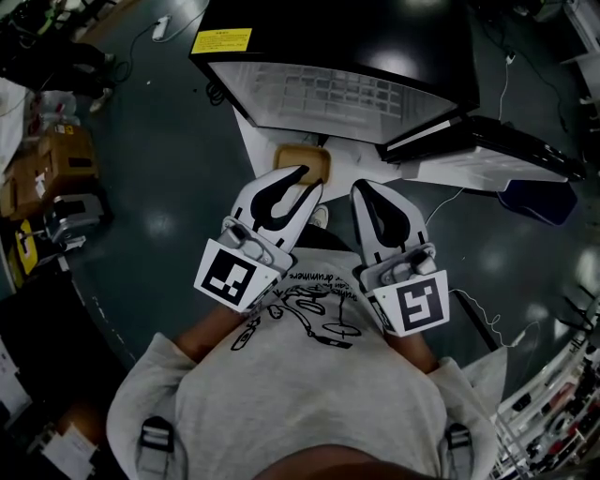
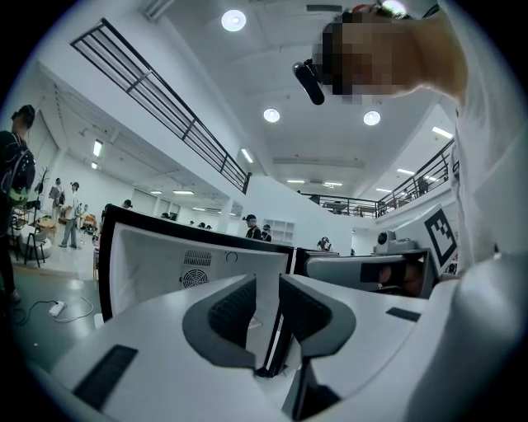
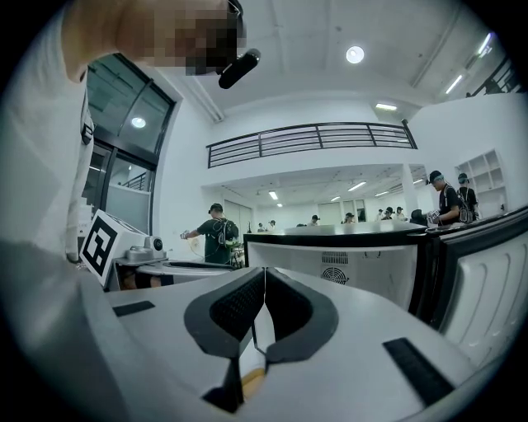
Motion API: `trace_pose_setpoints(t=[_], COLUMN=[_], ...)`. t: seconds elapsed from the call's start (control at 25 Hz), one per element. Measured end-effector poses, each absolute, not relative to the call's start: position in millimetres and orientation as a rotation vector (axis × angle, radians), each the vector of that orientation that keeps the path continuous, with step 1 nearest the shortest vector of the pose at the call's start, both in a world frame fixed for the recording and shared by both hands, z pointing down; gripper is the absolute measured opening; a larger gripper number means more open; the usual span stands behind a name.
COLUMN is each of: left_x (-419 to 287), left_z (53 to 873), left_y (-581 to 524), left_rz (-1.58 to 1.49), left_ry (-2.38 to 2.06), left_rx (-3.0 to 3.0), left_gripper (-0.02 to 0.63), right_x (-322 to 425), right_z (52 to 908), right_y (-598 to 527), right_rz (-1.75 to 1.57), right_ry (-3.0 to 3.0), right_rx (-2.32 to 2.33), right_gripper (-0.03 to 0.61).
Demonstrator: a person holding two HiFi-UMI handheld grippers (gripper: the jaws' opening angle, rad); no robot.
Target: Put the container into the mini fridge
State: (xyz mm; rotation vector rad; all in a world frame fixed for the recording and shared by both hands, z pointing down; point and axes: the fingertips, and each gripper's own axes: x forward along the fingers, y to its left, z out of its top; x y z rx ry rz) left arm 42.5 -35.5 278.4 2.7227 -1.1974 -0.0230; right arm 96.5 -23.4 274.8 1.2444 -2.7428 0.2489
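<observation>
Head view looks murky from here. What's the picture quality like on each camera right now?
Head view: underexposed; floor nearly black, lamp glare on the mini fridge top, container dim but visible. Left gripper view: bright, heavy fisheye, the railing bows, corners blacked out. Right gripper view: same brightness and bending.

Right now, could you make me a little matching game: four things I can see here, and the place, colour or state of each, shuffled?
Things:
1. fridge door
2. container
3. label
4. box

Place, colour or state:
A. at the far left
B. yellow
C. swung open
D. in front of the open fridge

Pairs: 1-C, 2-D, 3-B, 4-A
</observation>
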Motion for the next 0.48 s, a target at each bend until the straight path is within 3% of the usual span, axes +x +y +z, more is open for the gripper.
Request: trace_pose_setpoints(t=[0.48], left_x=[34], left_z=[287], left_y=[-48], left_rz=[-0.007], left_ry=[-1.196], left_rx=[2.697], left_gripper=[0.098], right_x=[90], right_z=[274], right_y=[-41], right_rz=[0.238], right_ry=[-2.744], right_rx=[1.277], right_gripper=[0.028])
